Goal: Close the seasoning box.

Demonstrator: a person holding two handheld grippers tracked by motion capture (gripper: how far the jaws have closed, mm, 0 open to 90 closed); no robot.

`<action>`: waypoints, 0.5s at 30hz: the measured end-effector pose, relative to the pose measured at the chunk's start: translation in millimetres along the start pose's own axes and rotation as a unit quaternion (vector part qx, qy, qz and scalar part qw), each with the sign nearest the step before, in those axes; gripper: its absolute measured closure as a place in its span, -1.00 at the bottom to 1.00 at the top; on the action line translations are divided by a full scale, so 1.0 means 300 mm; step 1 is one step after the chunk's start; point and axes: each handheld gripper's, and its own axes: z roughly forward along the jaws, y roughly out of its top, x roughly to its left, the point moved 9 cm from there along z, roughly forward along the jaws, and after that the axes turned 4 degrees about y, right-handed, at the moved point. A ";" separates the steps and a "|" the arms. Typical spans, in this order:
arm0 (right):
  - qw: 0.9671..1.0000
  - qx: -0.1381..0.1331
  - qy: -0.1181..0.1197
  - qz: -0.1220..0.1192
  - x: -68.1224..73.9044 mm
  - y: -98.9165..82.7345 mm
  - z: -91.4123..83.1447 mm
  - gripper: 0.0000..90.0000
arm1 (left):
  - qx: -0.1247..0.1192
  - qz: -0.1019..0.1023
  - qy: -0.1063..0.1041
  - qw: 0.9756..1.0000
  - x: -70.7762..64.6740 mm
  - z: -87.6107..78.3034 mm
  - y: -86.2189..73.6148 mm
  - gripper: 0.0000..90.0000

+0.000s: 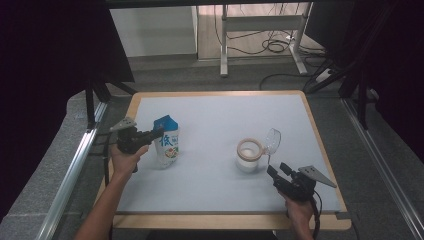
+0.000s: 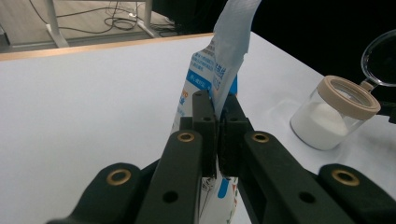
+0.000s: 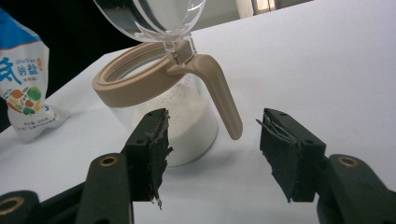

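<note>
My left claw (image 2: 218,105) is clamped tight on the top edge of the blue-and-white pouch (image 2: 219,60), which stands upright right in front of it. My right claw (image 3: 212,140) hangs open and holds nothing; the tan-rimmed jar (image 3: 154,100) of white powder sits just ahead, lid flipped up.

Your right gripper (image 3: 212,156) shows 2 parted jaws at the bottom, the tan-rimmed jar (image 3: 187,126) of white powder between them, salt bag (image 3: 25,88) upper left.

Left gripper (image 2: 217,116) pinched shut; right gripper (image 3: 212,154) jaws apart
</note>
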 end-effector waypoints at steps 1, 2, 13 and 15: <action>1.000 0.000 0.000 0.002 0.000 0.001 0.000 -0.05 | -0.001 -0.001 -0.001 1.000 0.001 -0.006 -0.004 0.94; 1.000 0.000 0.000 0.002 -0.001 0.001 0.000 -0.05 | -0.001 -0.001 -0.001 1.000 0.000 -0.011 -0.008 0.94; 1.000 -0.004 -0.002 0.005 -0.005 0.007 -0.004 -0.06 | -0.008 0.009 0.008 1.000 -0.006 -0.033 -0.026 0.76; 1.000 -0.005 -0.002 0.005 -0.007 0.008 -0.005 -0.05 | -0.010 0.006 0.007 1.000 -0.007 -0.032 -0.026 0.63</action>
